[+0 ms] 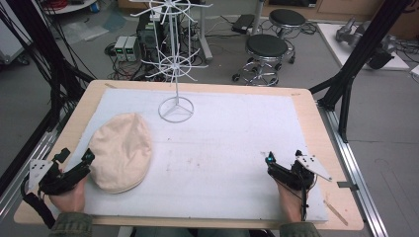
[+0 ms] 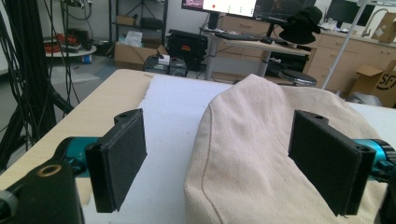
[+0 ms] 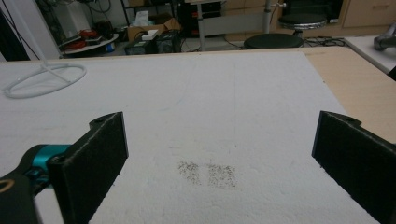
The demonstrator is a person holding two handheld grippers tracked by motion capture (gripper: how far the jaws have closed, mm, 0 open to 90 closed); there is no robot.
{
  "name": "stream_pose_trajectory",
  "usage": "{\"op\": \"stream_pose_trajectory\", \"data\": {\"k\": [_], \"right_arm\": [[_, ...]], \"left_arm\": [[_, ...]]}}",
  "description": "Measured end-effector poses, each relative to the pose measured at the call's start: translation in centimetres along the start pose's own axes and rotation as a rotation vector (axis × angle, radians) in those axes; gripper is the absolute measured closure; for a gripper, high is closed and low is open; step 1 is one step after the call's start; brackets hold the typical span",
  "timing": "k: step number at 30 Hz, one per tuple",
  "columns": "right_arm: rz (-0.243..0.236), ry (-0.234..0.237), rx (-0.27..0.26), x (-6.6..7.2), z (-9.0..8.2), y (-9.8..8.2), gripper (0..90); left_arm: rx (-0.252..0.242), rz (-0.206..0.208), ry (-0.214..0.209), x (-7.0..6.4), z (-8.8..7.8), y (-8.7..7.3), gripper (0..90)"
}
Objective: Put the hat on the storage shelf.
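At the near left corner, left gripper (image 1: 84,165) sits spread wide beside the cream cap (image 1: 121,150), lined up to pinch its edge; right gripper (image 1: 281,165) idles spread too.

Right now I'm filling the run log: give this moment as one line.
left tongs: open, at cap edge | right tongs: open, nothing between | hat stand: bare, upright

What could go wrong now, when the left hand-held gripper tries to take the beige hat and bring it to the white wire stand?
1. The left hand-held gripper stands open with only the edge of the beige hat between its jaws; the soft cloth may slip out or fold.
2. The white wire stand looks thin and light, on a small ring base; a push from the hat could tip it.
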State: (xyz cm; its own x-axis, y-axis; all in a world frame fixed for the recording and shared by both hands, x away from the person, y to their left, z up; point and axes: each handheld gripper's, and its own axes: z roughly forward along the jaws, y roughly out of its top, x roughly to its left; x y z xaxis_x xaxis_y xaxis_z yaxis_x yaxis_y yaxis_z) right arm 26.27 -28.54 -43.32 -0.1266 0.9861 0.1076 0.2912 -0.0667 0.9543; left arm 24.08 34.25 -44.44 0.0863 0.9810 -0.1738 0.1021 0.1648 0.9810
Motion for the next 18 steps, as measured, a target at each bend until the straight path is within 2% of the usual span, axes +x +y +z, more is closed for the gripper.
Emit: {"op": "stream_pose_trajectory", "data": {"k": [18], "right_arm": [[0.009,0.004,0.02,-0.09,0.18,-0.11,2.5]], "left_arm": [[0.0,0.0,0.001,0.02,-0.02,0.01,19.3]]}}
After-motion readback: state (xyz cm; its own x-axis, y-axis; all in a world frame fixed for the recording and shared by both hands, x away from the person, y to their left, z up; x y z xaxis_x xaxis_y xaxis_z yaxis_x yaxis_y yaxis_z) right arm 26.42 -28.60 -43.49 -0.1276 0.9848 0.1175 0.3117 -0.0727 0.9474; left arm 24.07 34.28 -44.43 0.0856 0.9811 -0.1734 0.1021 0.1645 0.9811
